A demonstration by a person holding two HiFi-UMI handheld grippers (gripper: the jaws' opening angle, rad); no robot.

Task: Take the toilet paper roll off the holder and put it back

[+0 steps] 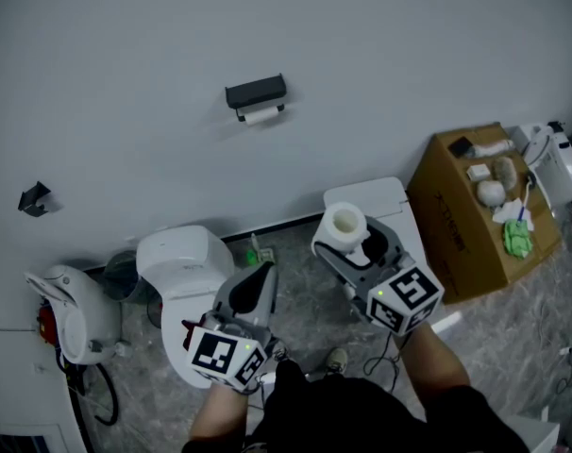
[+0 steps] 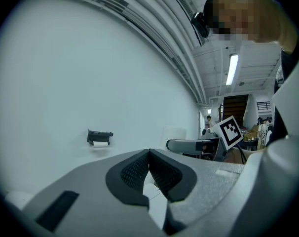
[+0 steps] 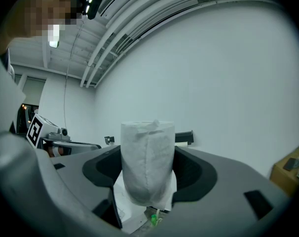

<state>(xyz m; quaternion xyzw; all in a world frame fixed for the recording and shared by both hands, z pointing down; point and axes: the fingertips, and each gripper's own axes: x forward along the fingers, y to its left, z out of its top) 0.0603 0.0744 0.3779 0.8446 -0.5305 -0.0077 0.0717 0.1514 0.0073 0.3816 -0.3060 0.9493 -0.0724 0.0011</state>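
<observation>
While the right gripper (image 3: 147, 156) has the toilet paper roll (image 3: 147, 167) standing upright between its widely spread jaws, with the pads pressing the roll's sides at 3 and 9 o'clock, the roll is well apart from the wall. In the head view, the black holder (image 1: 256, 92) is on the wall at about 11 o'clock from the roll, with something white under its cover. The left gripper (image 2: 149, 154), at 8 o'clock from the roll above the toilet (image 1: 177, 258), has its jaws pressed fully together with nothing between them. A cardboard box (image 1: 465, 225) stands at 3 o'clock.
</observation>
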